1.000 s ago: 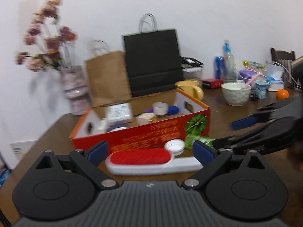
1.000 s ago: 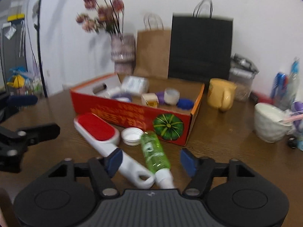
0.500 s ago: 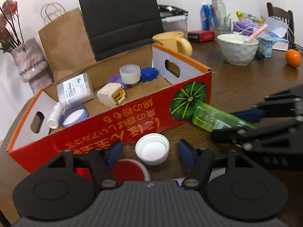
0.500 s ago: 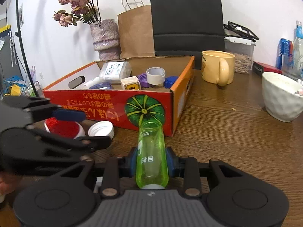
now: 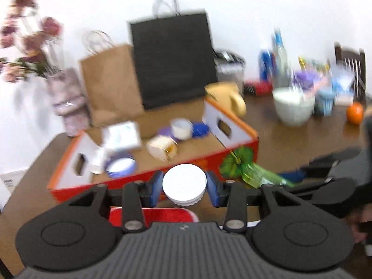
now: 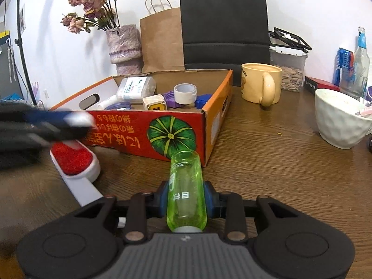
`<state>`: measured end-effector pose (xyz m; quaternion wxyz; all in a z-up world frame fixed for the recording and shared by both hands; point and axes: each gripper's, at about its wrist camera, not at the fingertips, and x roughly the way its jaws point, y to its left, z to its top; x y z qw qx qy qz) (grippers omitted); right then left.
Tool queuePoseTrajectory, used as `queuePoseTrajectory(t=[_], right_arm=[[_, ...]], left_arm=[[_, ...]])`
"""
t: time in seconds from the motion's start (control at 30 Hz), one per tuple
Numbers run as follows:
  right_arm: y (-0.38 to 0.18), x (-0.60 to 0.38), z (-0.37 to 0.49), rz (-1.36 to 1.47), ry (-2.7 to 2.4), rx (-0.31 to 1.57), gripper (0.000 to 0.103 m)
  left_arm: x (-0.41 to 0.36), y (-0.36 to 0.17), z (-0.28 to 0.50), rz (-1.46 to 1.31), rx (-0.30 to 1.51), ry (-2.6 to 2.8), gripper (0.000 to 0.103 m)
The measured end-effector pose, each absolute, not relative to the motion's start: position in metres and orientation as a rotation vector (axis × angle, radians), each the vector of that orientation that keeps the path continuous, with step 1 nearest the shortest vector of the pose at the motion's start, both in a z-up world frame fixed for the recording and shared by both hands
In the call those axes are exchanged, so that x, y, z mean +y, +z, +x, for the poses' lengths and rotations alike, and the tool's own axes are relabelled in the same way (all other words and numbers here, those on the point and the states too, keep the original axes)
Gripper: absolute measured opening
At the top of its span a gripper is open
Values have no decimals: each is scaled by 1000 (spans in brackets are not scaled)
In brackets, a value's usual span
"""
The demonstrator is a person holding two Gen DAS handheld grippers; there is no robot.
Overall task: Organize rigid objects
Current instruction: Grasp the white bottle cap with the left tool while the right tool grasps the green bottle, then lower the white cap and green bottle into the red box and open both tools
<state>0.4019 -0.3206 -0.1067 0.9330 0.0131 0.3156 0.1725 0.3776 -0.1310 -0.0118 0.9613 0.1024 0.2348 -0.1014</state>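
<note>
With the left gripper closing on the white lid, seemingly gripped despite blur, and the right gripper clamping the green bottle beside the box, lift both clear of its front wall.

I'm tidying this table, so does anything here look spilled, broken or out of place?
Nothing looks spilled or broken. The red lint brush lies loose on the table outside the red box. A small yellowish crumb sits near the white bowl.
</note>
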Motion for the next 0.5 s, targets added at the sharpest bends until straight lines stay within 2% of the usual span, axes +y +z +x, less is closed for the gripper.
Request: queuePoseTrajectory(t=[0.2,0.5], right_arm=[[-93,-311,378,-2,293,611,30],[-31,-287,269,41,323,440,30]], left_arm=[[-85,22,329,158,394,-123,40],[-29,41,241,73,288,-41,41]])
